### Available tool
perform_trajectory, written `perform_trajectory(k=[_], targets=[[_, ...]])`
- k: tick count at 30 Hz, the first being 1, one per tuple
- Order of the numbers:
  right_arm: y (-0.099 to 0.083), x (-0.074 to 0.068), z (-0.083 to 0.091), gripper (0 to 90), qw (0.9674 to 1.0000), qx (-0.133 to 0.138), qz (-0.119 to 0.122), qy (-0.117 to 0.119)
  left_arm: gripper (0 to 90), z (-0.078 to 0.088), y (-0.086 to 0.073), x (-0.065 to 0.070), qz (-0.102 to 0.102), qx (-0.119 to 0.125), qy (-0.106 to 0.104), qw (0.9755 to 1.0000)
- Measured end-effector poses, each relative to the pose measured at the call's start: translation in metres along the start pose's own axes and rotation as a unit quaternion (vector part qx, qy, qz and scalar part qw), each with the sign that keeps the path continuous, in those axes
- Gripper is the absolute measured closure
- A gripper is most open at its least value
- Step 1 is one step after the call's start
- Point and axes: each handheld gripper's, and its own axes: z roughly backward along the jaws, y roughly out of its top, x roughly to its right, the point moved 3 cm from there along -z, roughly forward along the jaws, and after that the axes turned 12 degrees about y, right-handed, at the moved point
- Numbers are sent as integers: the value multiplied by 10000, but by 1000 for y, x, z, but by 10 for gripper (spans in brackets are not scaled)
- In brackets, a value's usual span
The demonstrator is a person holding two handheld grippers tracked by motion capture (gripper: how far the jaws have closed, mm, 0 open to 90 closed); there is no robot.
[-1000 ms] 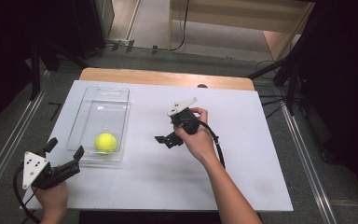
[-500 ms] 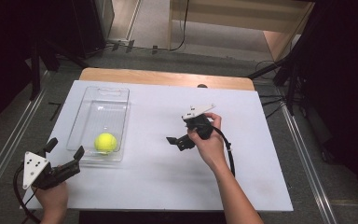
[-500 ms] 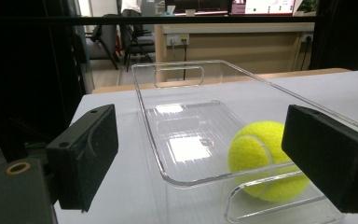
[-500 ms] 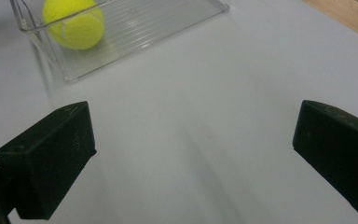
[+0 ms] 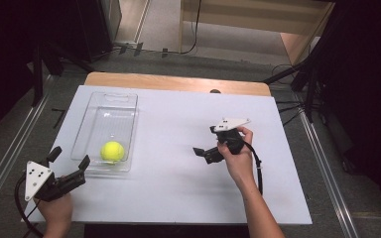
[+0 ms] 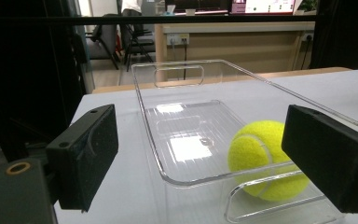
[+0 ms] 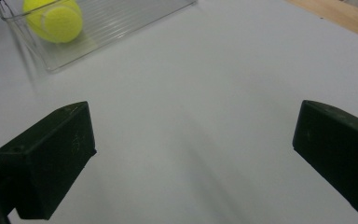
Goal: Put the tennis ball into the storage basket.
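Note:
A yellow tennis ball (image 5: 112, 151) lies in the near end of a clear plastic tray (image 5: 110, 106) on the left of the white table. My left gripper (image 5: 70, 157) is held open at the table's front left corner, just short of the tray's near wall. In the left gripper view the ball (image 6: 265, 161) sits behind that wall of the tray (image 6: 186, 126), between my open left gripper's (image 6: 205, 158) jaws but beyond them. My right gripper (image 5: 204, 141) hovers open over bare table right of centre. In the right gripper view the ball (image 7: 53, 19) and tray (image 7: 121, 18) are far off from my right gripper (image 7: 191, 158).
The white table top (image 5: 178, 188) has a wooden strip (image 5: 178, 82) along its far edge. Metal rails (image 5: 10, 148) run along both sides, with dark stands and cables on the floor beyond. A cable (image 5: 258, 168) trails from the right gripper along the forearm.
My right gripper has drawn back to the right, away from the tray, and stays open. The left gripper, the ball and the tray have not moved.

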Motion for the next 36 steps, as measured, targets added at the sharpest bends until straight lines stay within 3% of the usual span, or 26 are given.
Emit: perform_trajectory(k=[16,36], targets=[[-33,10,31,0,9990,243,-257,-273,113,0,0,0,-17,-3,-6,10000],[-70,19,62,0,9954,548,-482,-612,113,0,0,0,-18,-3,3,10000]])
